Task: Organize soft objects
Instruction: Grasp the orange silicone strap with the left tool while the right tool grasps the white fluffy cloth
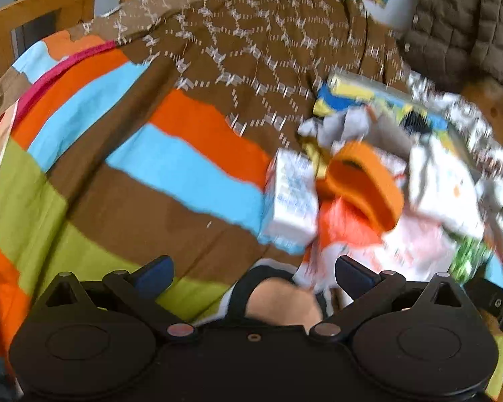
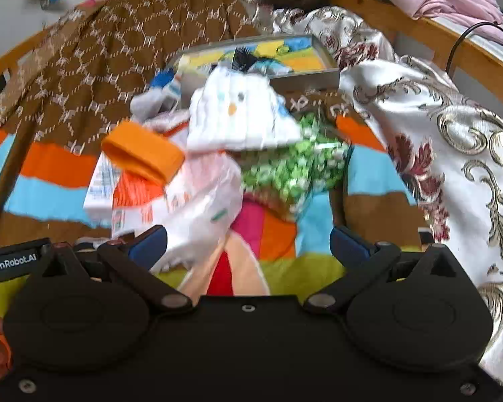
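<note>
A pile of soft things lies on a striped bedspread [image 1: 117, 154]. It holds an orange band [image 1: 362, 181] [image 2: 144, 154], a white knit hat with a face [image 2: 241, 114] [image 1: 442, 181], a white and orange plastic bag [image 2: 198, 207], green patterned cloth [image 2: 295, 167] and a white and blue carton [image 1: 291, 201] [image 2: 100, 187]. My left gripper [image 1: 251, 274] is open and empty, just short of the pile. My right gripper [image 2: 248, 244] is open and empty, its left finger [image 2: 147, 244] next to the plastic bag.
A brown patterned blanket [image 1: 251, 40] [image 2: 117, 53] covers the far part of the bed. A colourful flat box [image 2: 261, 57] lies behind the pile. A white floral cloth [image 2: 452, 154] drapes on the right. A wooden bed frame [image 1: 50, 3] rings the bed.
</note>
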`<state>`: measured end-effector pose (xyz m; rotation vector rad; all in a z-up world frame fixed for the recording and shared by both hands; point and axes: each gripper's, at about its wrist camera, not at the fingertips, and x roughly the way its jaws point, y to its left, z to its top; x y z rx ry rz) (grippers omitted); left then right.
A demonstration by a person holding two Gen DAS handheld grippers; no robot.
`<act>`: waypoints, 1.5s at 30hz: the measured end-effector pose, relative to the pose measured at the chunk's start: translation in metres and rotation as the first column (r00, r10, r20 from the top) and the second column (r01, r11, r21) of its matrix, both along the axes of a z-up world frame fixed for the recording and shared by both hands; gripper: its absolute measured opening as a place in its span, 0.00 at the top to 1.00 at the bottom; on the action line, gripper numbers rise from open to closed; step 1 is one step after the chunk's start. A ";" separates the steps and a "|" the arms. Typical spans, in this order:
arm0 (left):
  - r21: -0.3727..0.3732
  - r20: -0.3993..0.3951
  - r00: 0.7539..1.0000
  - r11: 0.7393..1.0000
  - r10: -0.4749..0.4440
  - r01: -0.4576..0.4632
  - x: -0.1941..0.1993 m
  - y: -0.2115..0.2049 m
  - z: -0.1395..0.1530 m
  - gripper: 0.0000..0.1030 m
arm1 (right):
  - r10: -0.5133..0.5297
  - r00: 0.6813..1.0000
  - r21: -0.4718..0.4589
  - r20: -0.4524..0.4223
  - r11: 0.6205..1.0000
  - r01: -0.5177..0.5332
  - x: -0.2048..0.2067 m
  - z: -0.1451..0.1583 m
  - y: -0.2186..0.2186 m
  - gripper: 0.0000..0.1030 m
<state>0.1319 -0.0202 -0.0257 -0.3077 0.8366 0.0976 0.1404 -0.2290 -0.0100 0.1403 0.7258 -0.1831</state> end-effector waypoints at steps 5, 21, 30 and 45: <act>-0.014 0.067 0.998 1.000 0.006 -0.005 0.012 -0.007 0.002 0.01 | -0.027 0.998 0.007 0.064 1.000 0.027 0.009 0.008 -0.014 0.00; -0.147 0.177 0.984 0.989 0.030 -0.004 0.062 -0.011 -0.006 0.01 | -0.031 0.984 -0.069 0.173 0.997 0.044 0.048 0.015 -0.016 0.00; -0.211 0.193 0.981 0.977 0.001 0.041 0.072 -0.013 -0.019 0.01 | 0.016 0.955 -0.111 0.296 0.994 0.018 0.073 0.015 -0.016 0.01; -0.355 0.199 0.980 0.933 0.007 0.065 0.091 -0.005 -0.038 0.23 | 0.125 0.958 -0.211 0.258 0.975 -0.070 0.128 -0.018 0.005 0.01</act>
